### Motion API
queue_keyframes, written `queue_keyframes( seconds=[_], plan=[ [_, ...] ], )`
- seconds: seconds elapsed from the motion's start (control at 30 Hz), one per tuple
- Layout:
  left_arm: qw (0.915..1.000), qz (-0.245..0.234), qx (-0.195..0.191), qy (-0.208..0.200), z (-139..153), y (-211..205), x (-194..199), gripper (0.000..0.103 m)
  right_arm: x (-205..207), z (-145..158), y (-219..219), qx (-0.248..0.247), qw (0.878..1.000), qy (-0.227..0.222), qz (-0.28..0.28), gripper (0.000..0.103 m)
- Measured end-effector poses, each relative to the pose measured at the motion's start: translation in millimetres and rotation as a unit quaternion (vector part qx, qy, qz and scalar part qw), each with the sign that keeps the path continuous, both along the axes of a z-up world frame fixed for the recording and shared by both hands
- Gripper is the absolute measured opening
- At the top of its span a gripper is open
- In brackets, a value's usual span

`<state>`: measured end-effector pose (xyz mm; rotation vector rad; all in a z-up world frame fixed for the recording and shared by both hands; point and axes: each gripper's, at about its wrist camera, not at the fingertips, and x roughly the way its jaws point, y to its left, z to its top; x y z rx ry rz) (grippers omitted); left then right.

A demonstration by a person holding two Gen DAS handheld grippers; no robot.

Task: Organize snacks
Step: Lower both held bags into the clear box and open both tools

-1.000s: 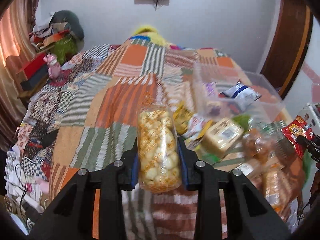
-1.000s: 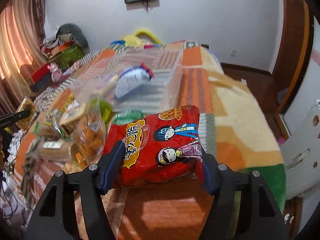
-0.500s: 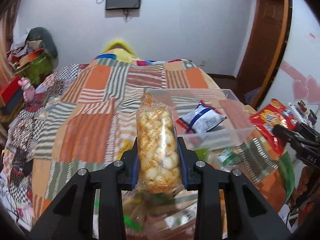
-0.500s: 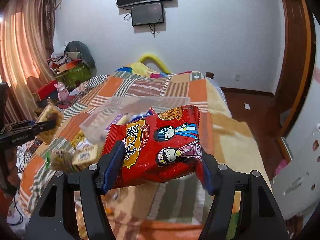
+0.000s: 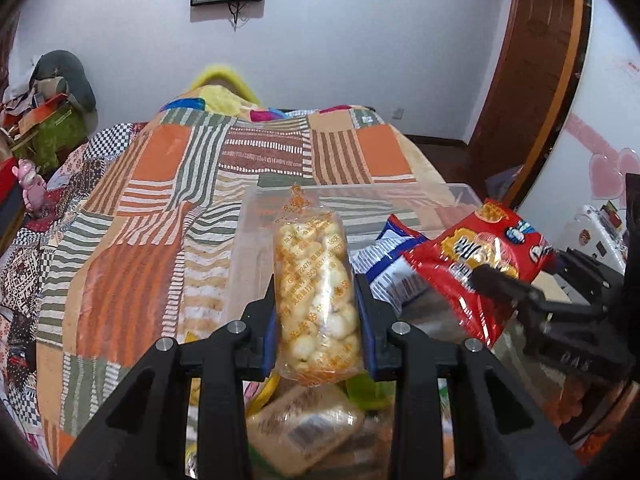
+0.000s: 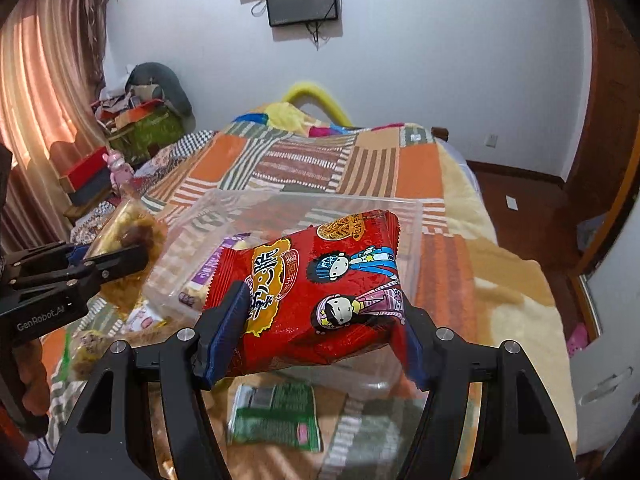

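My left gripper (image 5: 318, 320) is shut on a clear bag of yellow puffed snacks (image 5: 314, 280), held upright in the air before a clear plastic bin (image 5: 460, 192) on the bed. My right gripper (image 6: 316, 328) is shut on a red noodle packet (image 6: 320, 280), held over the bin's near wall (image 6: 416, 216). The red packet (image 5: 484, 260) and right gripper (image 5: 516, 288) show at the right of the left wrist view. The left gripper (image 6: 120, 260) with its bag (image 6: 128, 232) shows at the left of the right wrist view. A blue-white packet (image 5: 384, 264) lies in the bin.
Loose snacks lie on the patchwork quilt (image 5: 160, 208) below the grippers: a beige wrapped pack (image 5: 304, 428), a green packet (image 6: 276, 416), small packs (image 6: 88, 344). Clutter (image 6: 136, 120) and a curtain (image 6: 44, 92) stand at the left. A door (image 5: 536, 60) is at the right.
Both grippers have moved closer to the bin with their packets still held. The right gripper with the red packet has come in close beside the left one, over the bin.
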<state>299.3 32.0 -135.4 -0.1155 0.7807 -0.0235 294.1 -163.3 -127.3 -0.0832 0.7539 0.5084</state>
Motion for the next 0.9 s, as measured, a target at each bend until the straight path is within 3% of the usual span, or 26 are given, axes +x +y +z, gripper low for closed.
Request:
queue_keyframes(
  seconds=[0.2, 0.37, 0.67, 0.77, 0.9],
  plan=[
    [0.9995, -0.003, 0.030, 0.000, -11.8, -10.9, 23.6, 0.033, 6.8, -11.8, 4.5, -0.003, 1.000, 0.015, 0.006, 0.062],
    [0.9996, -0.009, 0.013, 0.022, -25.1, -16.4, 41.9, 0.033, 14.6, -13.6, 3.9, 0.005, 1.000, 0.018, -0.003, 0.062],
    [0.9984, -0.018, 0.025, 0.048, -40.9, -24.0, 46.8, 0.034, 20.5, -13.6, 11.8, -0.036, 0.999, 0.000, -0.010, 0.062],
    [0.9985, -0.018, 0.028, 0.043, -34.1, -24.3, 41.3, 0.043, 18.3, -16.3, 18.7, -0.078, 0.997, -0.012, -0.012, 0.064],
    [0.9993, -0.013, 0.026, 0.025, -19.0, -19.2, 25.8, 0.055, 8.9, -13.6, 12.1, -0.073, 0.997, -0.004, -0.003, 0.067]
  ],
)
